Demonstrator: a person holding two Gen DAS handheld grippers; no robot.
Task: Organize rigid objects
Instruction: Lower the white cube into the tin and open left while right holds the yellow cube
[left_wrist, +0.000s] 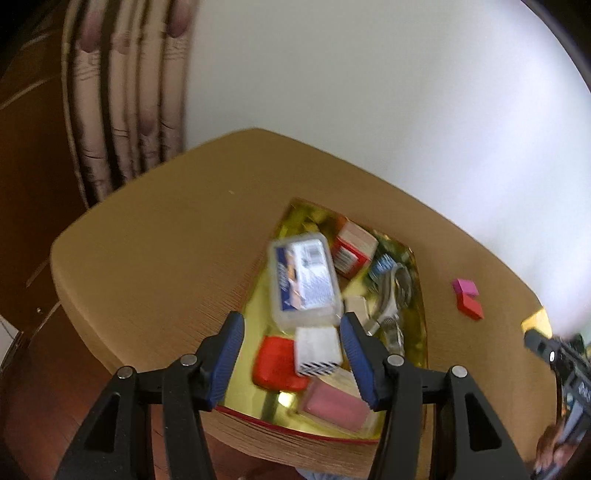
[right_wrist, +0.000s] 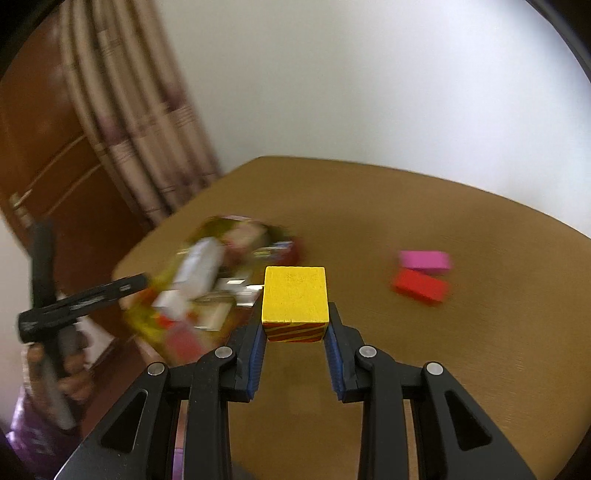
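My right gripper (right_wrist: 295, 317) is shut on a yellow wooden cube (right_wrist: 295, 295) with red stripes on its front face, held above the table. A pink block (right_wrist: 424, 259) and a red block (right_wrist: 421, 286) lie together on the table to its right; they also show in the left wrist view, pink block (left_wrist: 465, 286) and red block (left_wrist: 470, 307). My left gripper (left_wrist: 291, 328) is open and empty above a gold tray (left_wrist: 258, 299) that holds a clear plastic box (left_wrist: 303, 280), a red lid (left_wrist: 277, 363), a small white box (left_wrist: 317, 350), a pink box (left_wrist: 334, 404) and other items.
The gold tray (right_wrist: 147, 321) lies left of my right gripper, blurred. The round wooden table (left_wrist: 166, 240) stands by a white wall and a curtain (left_wrist: 122, 110). A brown door (right_wrist: 44, 147) is at the left. A metal utensil (left_wrist: 395, 295) lies in the tray.
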